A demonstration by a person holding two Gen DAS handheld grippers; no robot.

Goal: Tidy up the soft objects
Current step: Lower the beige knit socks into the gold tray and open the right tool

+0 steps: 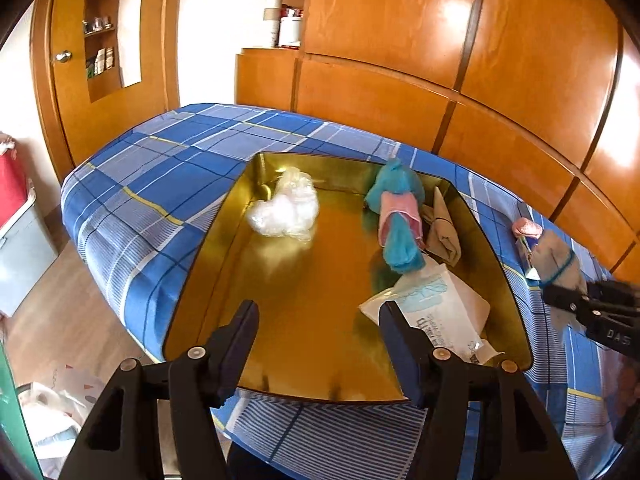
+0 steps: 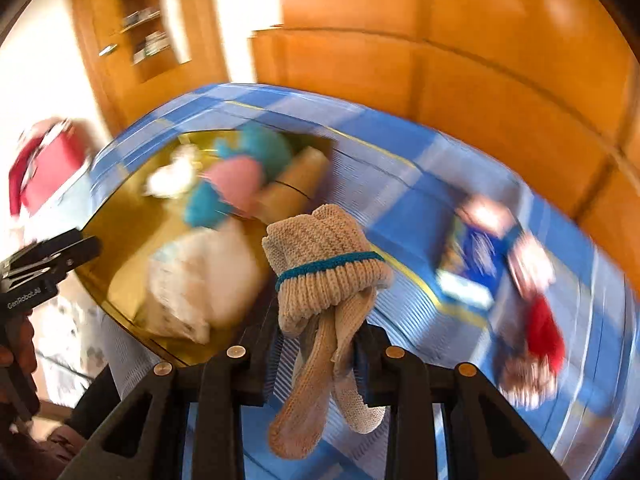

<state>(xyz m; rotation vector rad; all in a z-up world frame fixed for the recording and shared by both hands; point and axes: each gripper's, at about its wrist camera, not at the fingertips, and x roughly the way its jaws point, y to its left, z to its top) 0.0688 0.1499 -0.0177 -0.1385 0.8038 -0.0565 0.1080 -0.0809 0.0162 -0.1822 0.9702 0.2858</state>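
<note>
Right wrist view shows the right gripper (image 2: 320, 344) clamped on a beige knit glove (image 2: 326, 276) with a teal band, lifted just beside the gold tray's (image 2: 120, 240) near right corner. Over that tray's near edge, the left gripper (image 1: 318, 344) hangs half-spread, with nothing between its fingers.

The left wrist view looks steeply down, close over the shiny gold rectangular tray (image 1: 484, 216) on the blue plaid bedcover (image 1: 160, 168). The right wrist view, blurred, faces the same gold tray (image 2: 120, 232) from its right, sharing both.
</note>
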